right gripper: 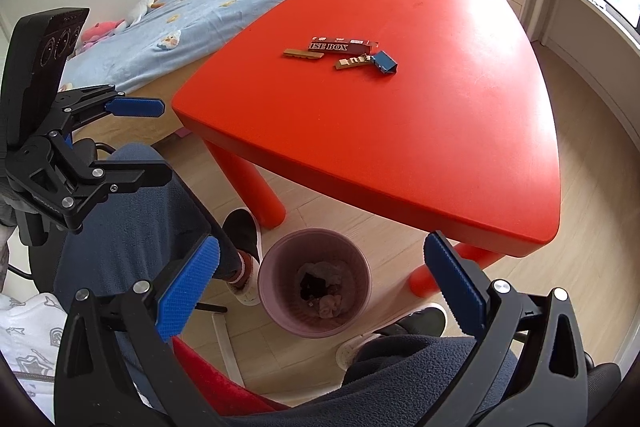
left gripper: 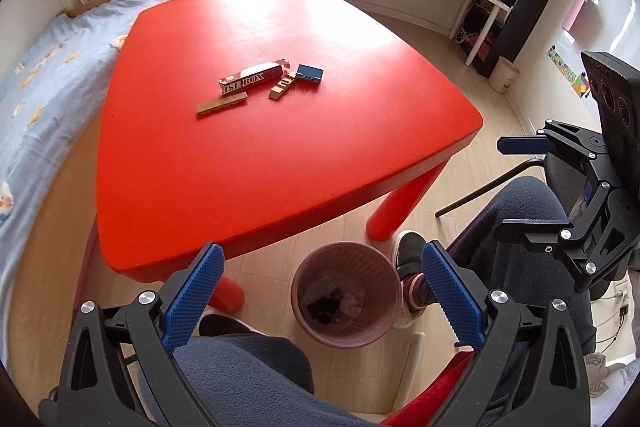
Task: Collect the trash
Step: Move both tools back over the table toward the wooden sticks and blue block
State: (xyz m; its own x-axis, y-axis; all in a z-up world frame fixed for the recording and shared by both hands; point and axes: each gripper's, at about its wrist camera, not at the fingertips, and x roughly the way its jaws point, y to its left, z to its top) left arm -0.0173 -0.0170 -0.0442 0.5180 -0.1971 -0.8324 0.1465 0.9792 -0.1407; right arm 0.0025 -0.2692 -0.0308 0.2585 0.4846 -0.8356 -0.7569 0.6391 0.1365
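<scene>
The table is of smooth red plastic with a rounded rim and thick round legs, and its top shines a little under the window light. Near the middle of it lies a small group of trash. The long box is dark brown cardboard with white letters, and its far end is torn open. Just beside it, on the near side, lies a flat strip of tan cardboard with a notched edge. A shorter tan piece lies at an angle between the box and a small blue box; in the right wrist view this blue box looks like folded card, open at one end. The short piece seems to touch the blue box, but I cannot tell for sure.

On the pale wood floor, in front of the table and between the person's shoes, stands a round pink bin with ribbed walls. Inside it there is crumpled paper and some dark scraps.

The left gripper is held above the person's lap, fingers wide apart and holding nothing. Its pads are blue rubber with a fine dotted texture on black metal arms. The right gripper is the same, also spread wide and empty, well apart from the trash on the table.
</scene>
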